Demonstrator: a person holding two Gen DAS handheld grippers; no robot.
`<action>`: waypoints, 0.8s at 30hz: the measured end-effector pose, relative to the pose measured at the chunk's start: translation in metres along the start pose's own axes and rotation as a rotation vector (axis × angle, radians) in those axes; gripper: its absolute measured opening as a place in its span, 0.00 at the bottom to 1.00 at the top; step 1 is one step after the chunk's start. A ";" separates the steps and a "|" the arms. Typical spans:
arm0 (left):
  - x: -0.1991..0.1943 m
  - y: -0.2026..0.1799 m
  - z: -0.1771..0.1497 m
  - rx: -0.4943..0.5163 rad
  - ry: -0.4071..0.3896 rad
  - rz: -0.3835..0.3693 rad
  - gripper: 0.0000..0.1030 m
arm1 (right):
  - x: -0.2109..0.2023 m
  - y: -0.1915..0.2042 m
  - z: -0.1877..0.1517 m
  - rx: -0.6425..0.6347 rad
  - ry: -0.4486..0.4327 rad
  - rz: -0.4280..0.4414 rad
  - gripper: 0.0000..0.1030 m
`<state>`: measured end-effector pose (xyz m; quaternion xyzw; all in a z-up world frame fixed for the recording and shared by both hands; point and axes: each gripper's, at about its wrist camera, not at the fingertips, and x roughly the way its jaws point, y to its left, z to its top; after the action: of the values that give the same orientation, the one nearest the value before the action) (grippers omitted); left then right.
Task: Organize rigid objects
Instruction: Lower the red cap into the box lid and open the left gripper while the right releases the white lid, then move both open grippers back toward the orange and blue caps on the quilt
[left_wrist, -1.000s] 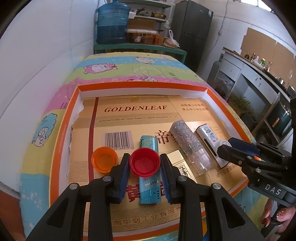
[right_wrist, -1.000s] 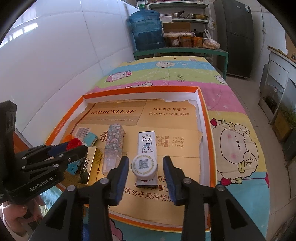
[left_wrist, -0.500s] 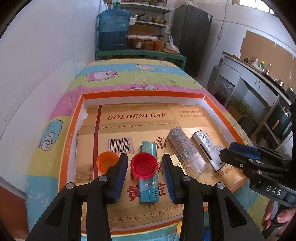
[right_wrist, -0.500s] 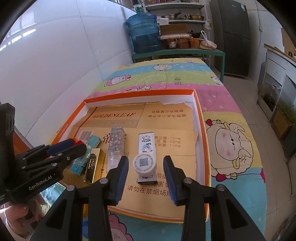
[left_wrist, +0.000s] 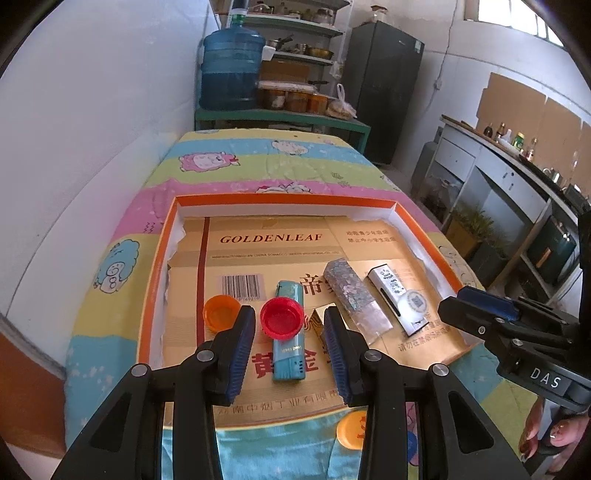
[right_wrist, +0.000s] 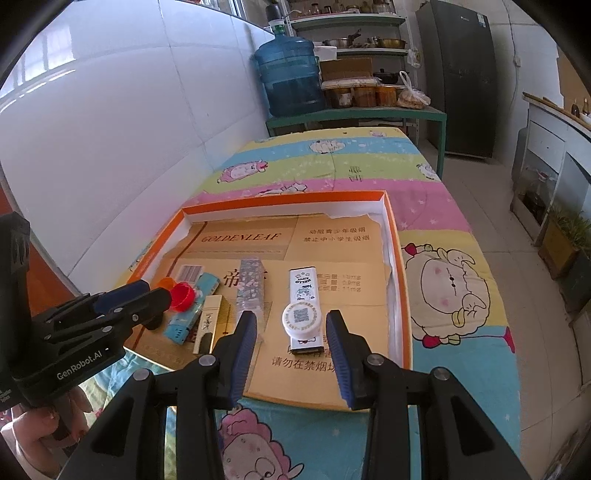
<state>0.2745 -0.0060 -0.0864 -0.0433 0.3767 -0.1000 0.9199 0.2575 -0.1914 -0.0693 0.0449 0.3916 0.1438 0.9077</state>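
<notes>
An orange-rimmed tray (left_wrist: 284, 201) lined with cardboard holds a row of objects. A red cap (left_wrist: 281, 318) rests on a teal lighter (left_wrist: 289, 328), with an orange cap (left_wrist: 222, 314) to its left. A glittery box (left_wrist: 351, 295) and a white box (left_wrist: 397, 295) topped by a white round lid (right_wrist: 303, 316) lie to the right, and a gold box (right_wrist: 209, 323) lies between. My left gripper (left_wrist: 290, 332) is open above the red cap. My right gripper (right_wrist: 291, 341) is open above the white lid.
An orange disc (left_wrist: 352, 430) lies on the striped cartoon cloth (right_wrist: 443, 295) in front of the tray. A white wall runs along the left. A green table with a blue water jug (left_wrist: 231, 70) stands behind, cabinets to the right.
Both grippers have pulled back and up from the tray, staying open. The red cap and the white lid stay where they were, resting on the lighter and the white box.
</notes>
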 end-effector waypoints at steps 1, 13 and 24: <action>-0.002 0.000 -0.001 -0.001 -0.003 0.000 0.39 | -0.002 0.001 0.000 -0.001 -0.002 0.000 0.38; -0.041 0.001 -0.008 -0.016 -0.043 0.012 0.39 | -0.031 0.012 -0.007 -0.009 -0.033 0.011 0.38; -0.079 0.005 -0.022 -0.042 -0.083 0.017 0.39 | -0.054 0.030 -0.018 -0.027 -0.050 0.026 0.38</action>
<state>0.2049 0.0158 -0.0488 -0.0633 0.3408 -0.0824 0.9344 0.2023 -0.1793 -0.0383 0.0412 0.3661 0.1595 0.9159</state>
